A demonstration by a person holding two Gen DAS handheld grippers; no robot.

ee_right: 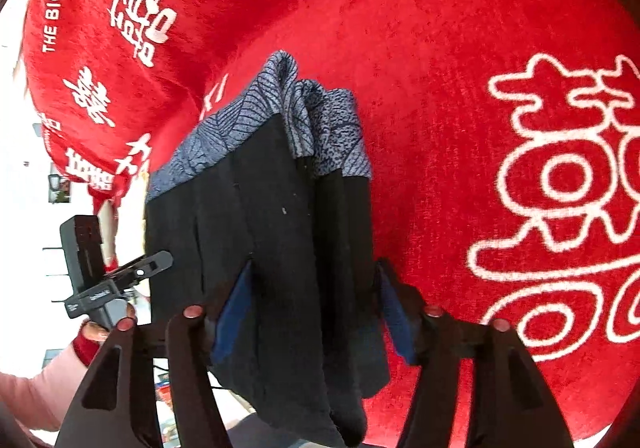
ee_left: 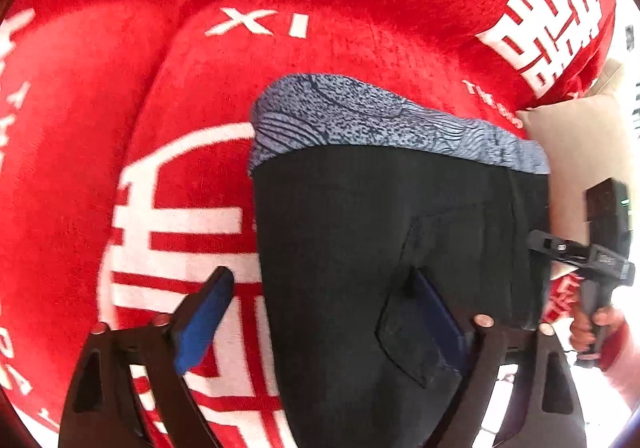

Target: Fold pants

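Left hand-held gripper [ee_left: 320, 300]: I see its jaws spread wide; the blue pad [ee_left: 204, 320] on the left hangs over the red cloth, clear of the fabric; the other pad sits over the dark pants near a back pocket [ee_left: 412, 324]; nothing is pinched between them, as far as I can make out.

Right hand-held gripper [ee_right: 316, 292]: I read its jaws as parted on either side of the folded pants; the fabric lies between the two blue pads; whether the pads press on it I cannot tell, since dark cloth hides their inner faces.

Pants [ee_left: 380, 248]: black, folded into a thick stack lying on the red cloth; in my right wrist view several layers show at the stack's edge; the near end droops toward the camera.

Patterned band [ee_left: 360, 116]: a blue-grey printed strip at the far end of the pants; flat in my left view, bunched into upright folds in my right view.

Red cloth [ee_left: 120, 88]: plush, with white characters and the words THE BIGDAY; it covers the surface under the pants and rises in a rounded hump beyond them.

Other hand: in my left wrist view, the right hand [ee_left: 592, 324] grips a black handle at the right edge; a pale sleeve with a red cuff shows below it.

Beige cushion [ee_left: 580, 152]: beside the far right corner of the pants.
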